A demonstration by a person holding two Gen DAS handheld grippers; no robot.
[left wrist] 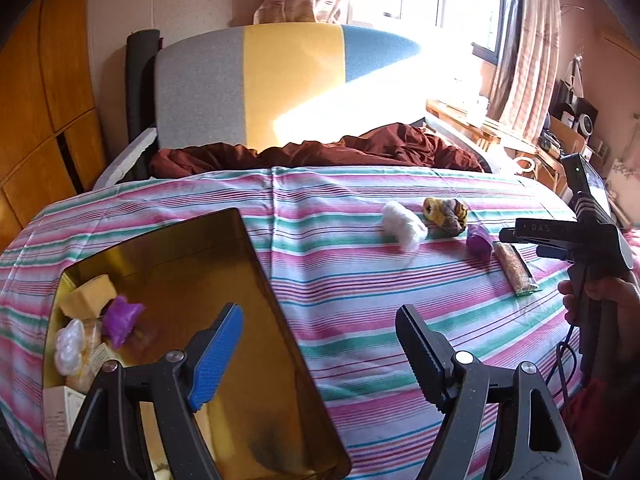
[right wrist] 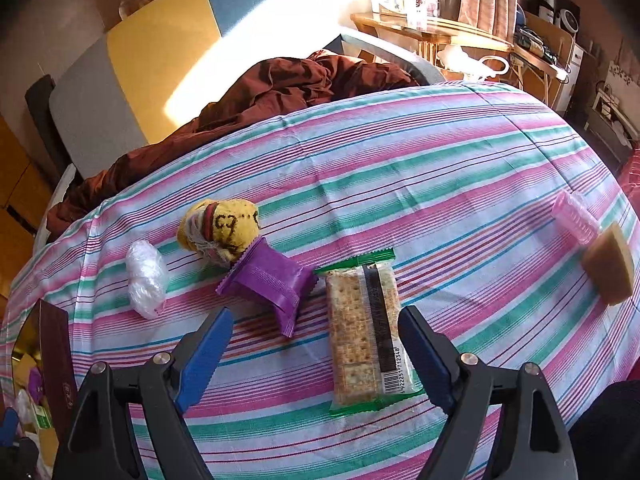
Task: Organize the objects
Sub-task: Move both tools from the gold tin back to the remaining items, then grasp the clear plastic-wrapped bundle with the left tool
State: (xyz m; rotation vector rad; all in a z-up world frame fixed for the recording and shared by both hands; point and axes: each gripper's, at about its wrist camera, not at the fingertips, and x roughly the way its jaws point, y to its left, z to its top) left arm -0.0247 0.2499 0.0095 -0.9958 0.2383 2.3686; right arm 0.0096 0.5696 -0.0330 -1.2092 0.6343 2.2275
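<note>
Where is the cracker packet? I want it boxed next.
In the right wrist view the cracker packet lies on the striped sheet, just ahead of the open right hand-held gripper, beside the purple packet.

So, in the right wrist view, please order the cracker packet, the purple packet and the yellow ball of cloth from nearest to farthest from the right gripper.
1. Cracker packet: nearest to the right gripper, reaching between its open jaws, toward the right one.
2. Purple packet: just beyond, to the left.
3. Yellow ball of cloth: farthest, behind the purple packet.
</note>
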